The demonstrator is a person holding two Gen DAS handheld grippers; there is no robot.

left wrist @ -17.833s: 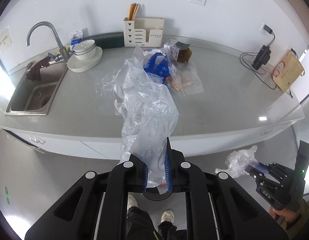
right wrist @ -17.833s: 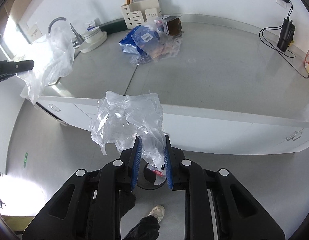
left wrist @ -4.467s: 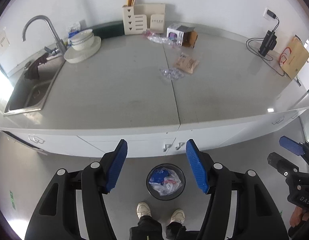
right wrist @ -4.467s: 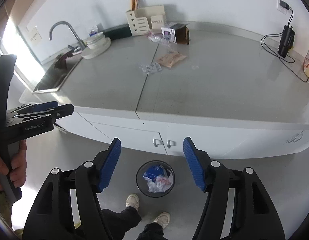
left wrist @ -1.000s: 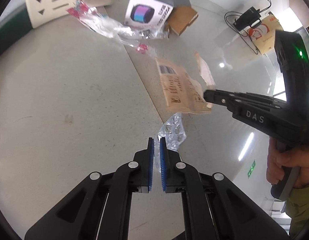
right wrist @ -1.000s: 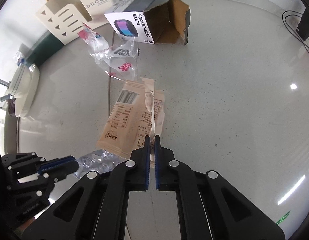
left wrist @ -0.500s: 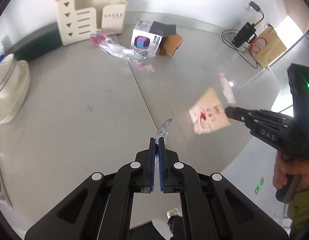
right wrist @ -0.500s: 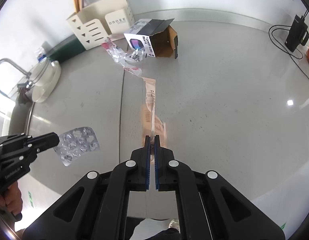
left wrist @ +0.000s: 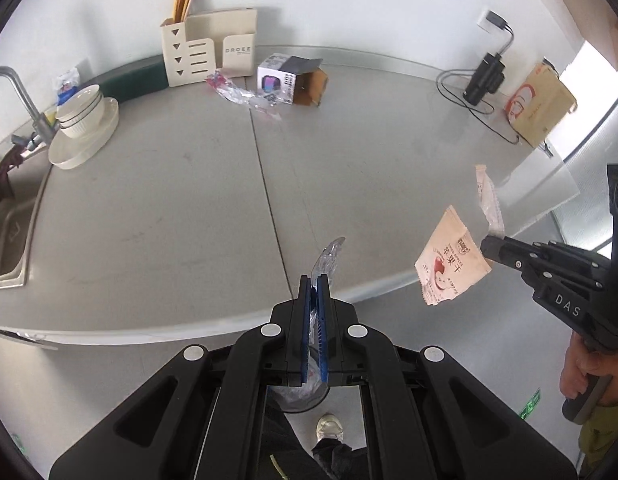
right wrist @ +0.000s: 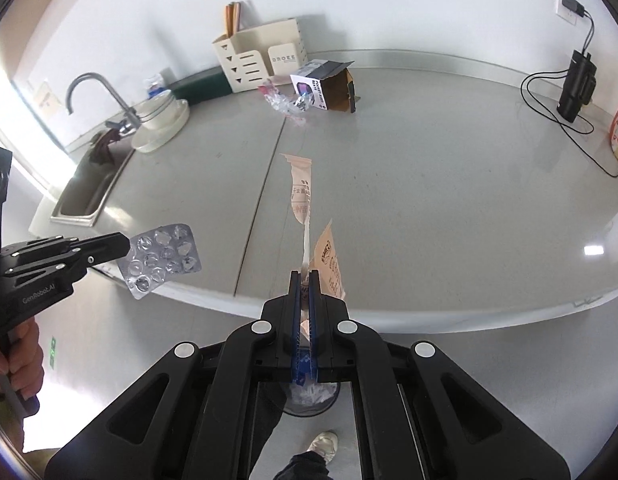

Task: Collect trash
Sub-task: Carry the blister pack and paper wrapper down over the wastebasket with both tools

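My left gripper [left wrist: 317,280] is shut on an empty clear blister pack [left wrist: 329,258], seen flat in the right wrist view [right wrist: 161,256]. My right gripper [right wrist: 305,276] is shut on a tan snack wrapper [right wrist: 329,264] with a torn strip [right wrist: 301,192]; it also shows in the left wrist view [left wrist: 449,260]. Both are held off the counter's front edge, above a trash bin [right wrist: 311,398] on the floor, mostly hidden by the grippers. A clear plastic wrapper [left wrist: 245,96] and an open cardboard box [left wrist: 293,84] lie at the counter's back.
The grey counter [left wrist: 169,200] holds a beige utensil holder [left wrist: 207,52], stacked bowls on a plate [left wrist: 83,124], a sink with faucet [left wrist: 9,184], a black charger with cable [left wrist: 483,80] and a brown paper bag [left wrist: 541,100]. My shoes [left wrist: 329,428] are beside the bin.
Both grippers have pulled back from the counter with their trash, from over its surface to beyond its front edge above the bin.
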